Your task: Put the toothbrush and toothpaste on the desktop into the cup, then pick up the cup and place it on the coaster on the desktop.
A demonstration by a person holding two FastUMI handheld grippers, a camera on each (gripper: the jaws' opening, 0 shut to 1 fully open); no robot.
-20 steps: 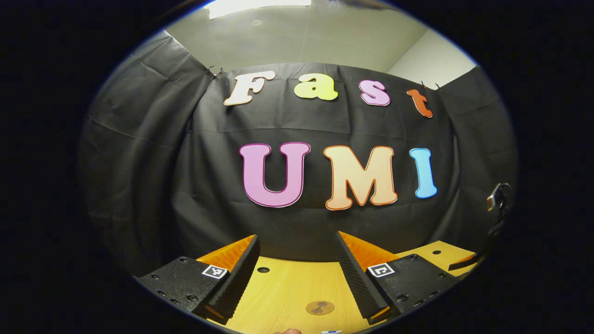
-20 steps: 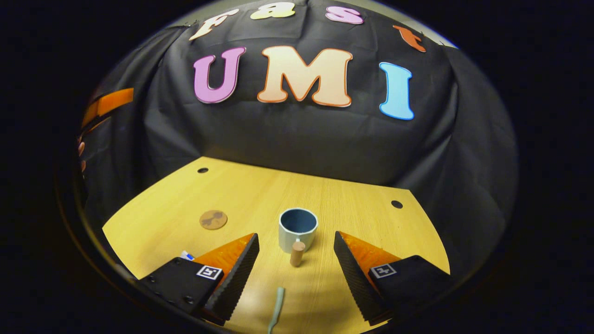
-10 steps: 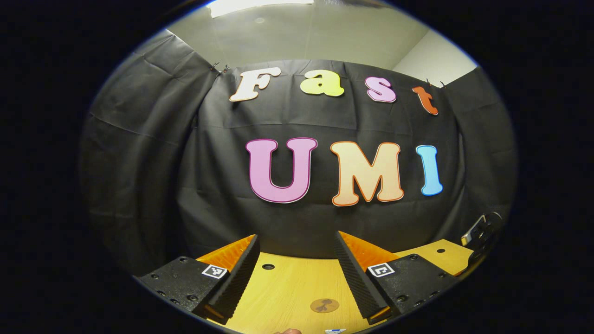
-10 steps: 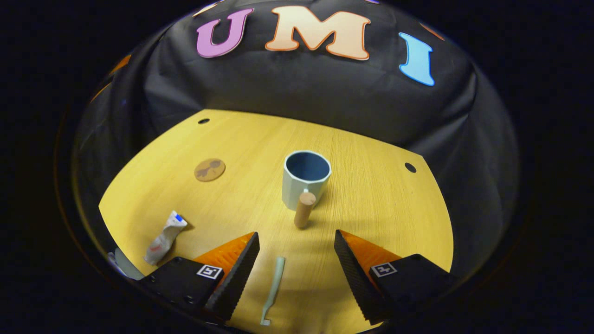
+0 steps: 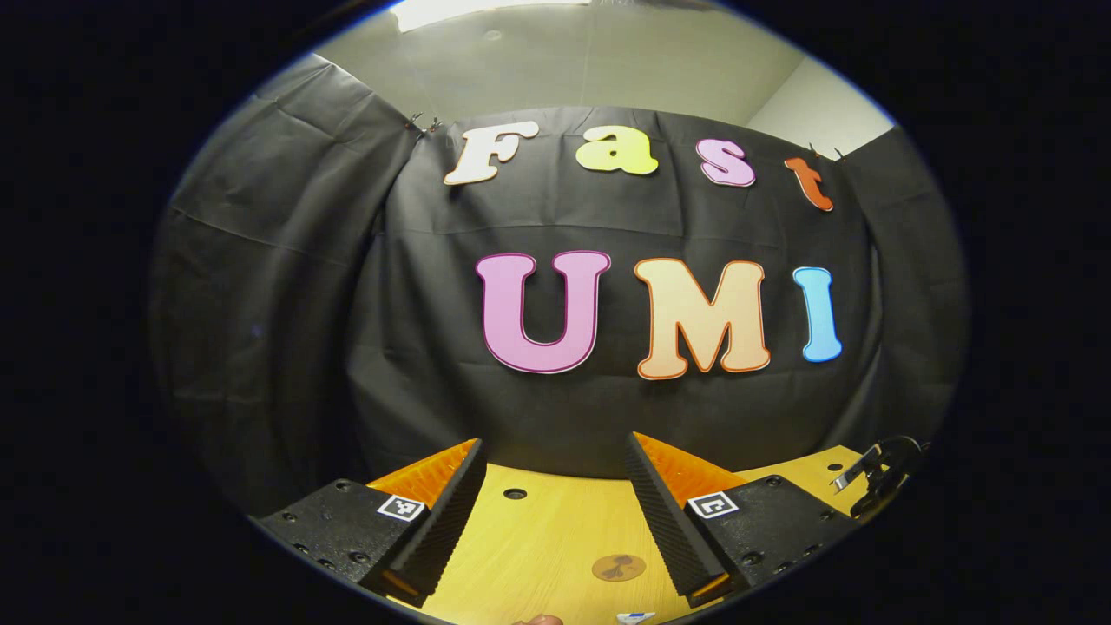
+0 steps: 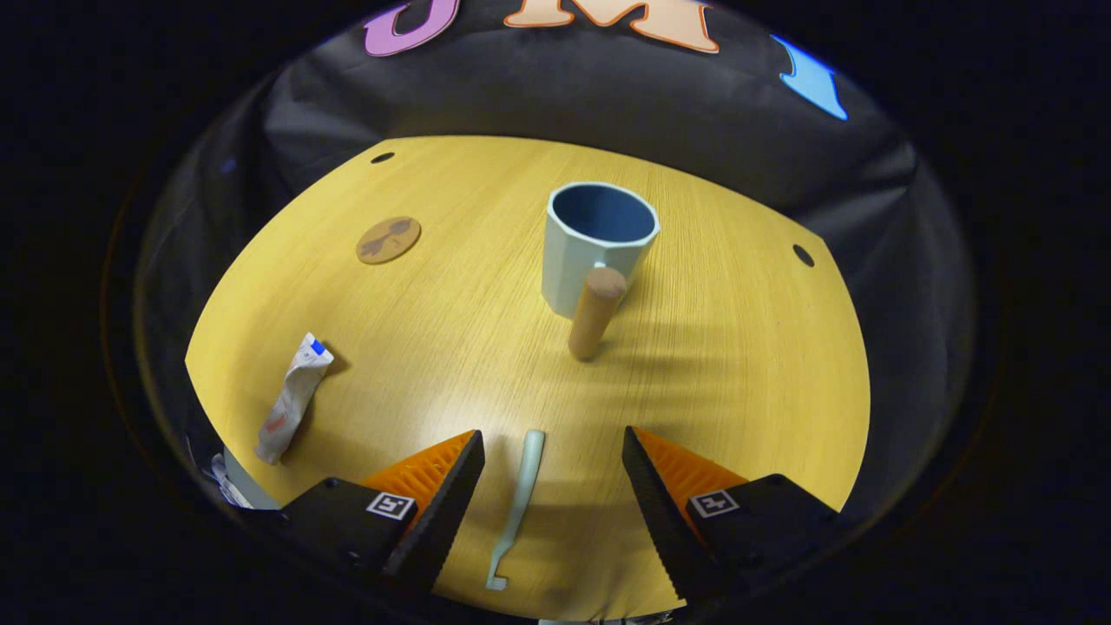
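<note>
- Currently, in the right gripper view, I find my right gripper [image 6: 552, 486] above the near edge of the desk [image 6: 738, 365], jaws apart and holding nothing.
- Between its fingers, the pale green toothbrush [image 6: 519, 499] lies flat on the wood, touching neither finger.
- Farther off stands the cup [image 6: 597, 245], upright, pale outside and blue inside, its wooden handle [image 6: 594, 312] pointing toward the gripper.
- Left of the cup, well apart from it, the round coaster [image 6: 388, 240] lies flat.
- At the desk's left edge I note the crumpled toothpaste tube [image 6: 292, 399], lying flat, apart from everything else.
- In the left gripper view, my left gripper [image 5: 555, 512] is held level and faces the booth wall, jaws apart and empty.
- Below it the coaster [image 5: 618, 568] shows between the fingers.
- At the far right edge a dark metal part [image 5: 878, 469] shows; I cannot tell what it is.
</note>
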